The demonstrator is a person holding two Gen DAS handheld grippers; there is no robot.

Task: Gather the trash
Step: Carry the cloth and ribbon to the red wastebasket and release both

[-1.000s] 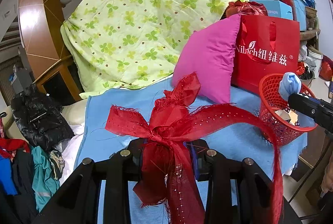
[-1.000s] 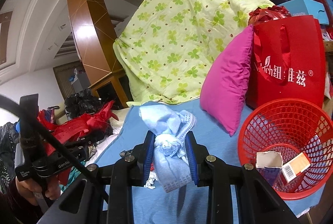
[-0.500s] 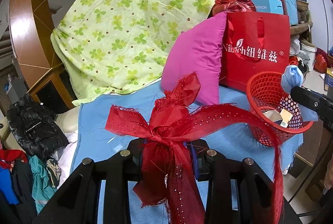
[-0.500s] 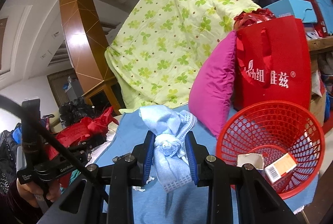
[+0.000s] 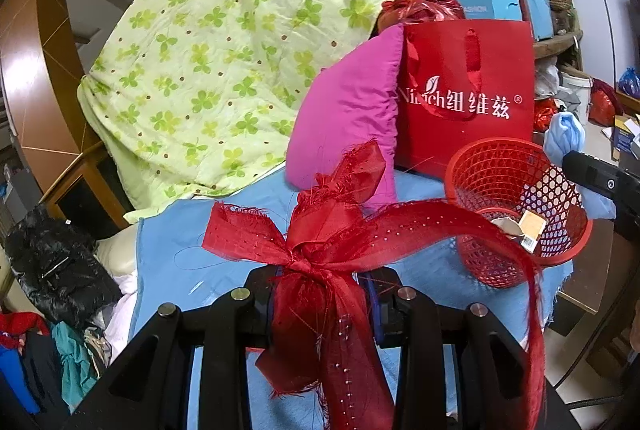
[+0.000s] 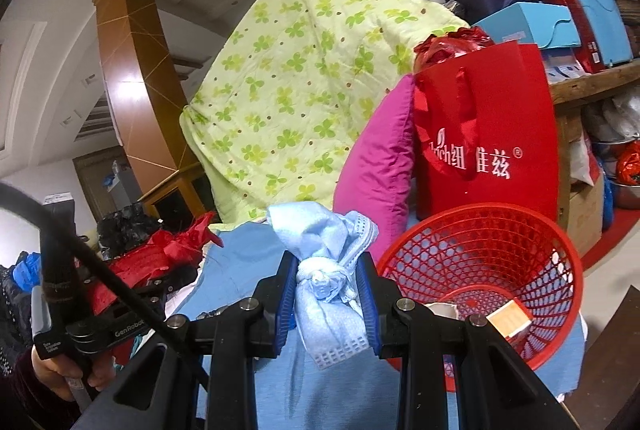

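Note:
My left gripper (image 5: 326, 294) is shut on a red ribbon bow (image 5: 332, 226) and holds it above the blue cloth (image 5: 208, 242). My right gripper (image 6: 326, 294) is shut on a knotted light blue rag (image 6: 326, 262). A red mesh basket (image 5: 516, 190) stands at the right on the blue cloth, with a small box (image 5: 532, 226) and torn paper inside. In the right wrist view the basket (image 6: 492, 258) is just right of the rag. The right gripper and rag show at the left wrist view's right edge (image 5: 566, 134), above the basket's rim.
A pink pillow (image 5: 352, 110) and a red gift bag (image 5: 468, 94) stand behind the basket. A green floral quilt (image 5: 224, 62) fills the back. Clothes (image 5: 56, 270) are piled at the left. Cluttered shelves (image 6: 560, 10) stand at the right.
Both grippers have moved toward the basket with their loads. The basket looks larger and nearer in both views. Neither grip has changed.

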